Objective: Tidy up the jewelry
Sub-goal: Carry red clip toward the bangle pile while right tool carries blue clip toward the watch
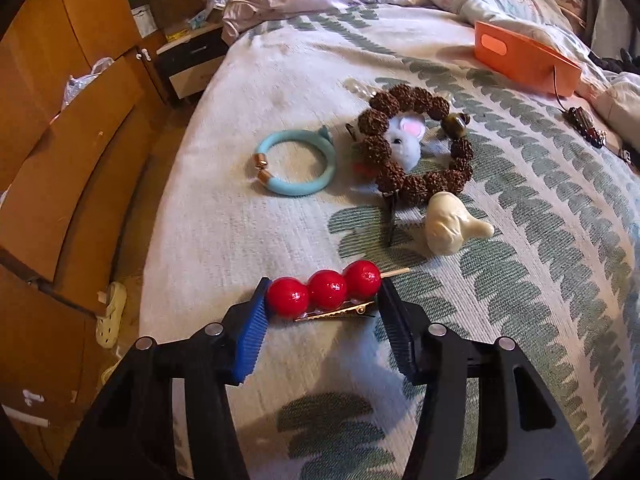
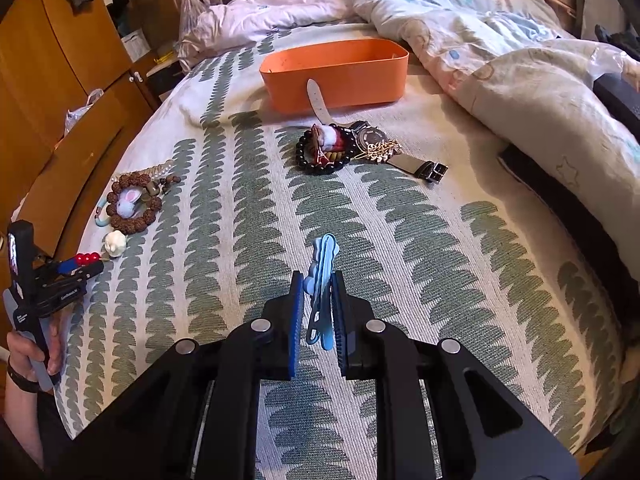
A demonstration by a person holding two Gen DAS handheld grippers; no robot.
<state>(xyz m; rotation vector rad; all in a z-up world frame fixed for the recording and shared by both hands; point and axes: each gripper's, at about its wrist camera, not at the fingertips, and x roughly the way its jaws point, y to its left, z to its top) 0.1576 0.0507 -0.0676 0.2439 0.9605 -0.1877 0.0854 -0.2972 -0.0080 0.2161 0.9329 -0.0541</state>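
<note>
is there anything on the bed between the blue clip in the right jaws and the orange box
Partly. The right gripper holds the blue clip. Ahead of it, a black bead bracelet and a watch lie in front of the orange box. Carried above them, nothing visible blocks the box's open top.

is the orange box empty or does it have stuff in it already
Cannot tell: the orange box shows only a bare inner back wall; its floor is hidden behind the front wall.

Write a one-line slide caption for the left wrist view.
Left gripper closes on a red-bead hair clip on the leaf-patterned bedspread, beside a turquoise bracelet.
</note>
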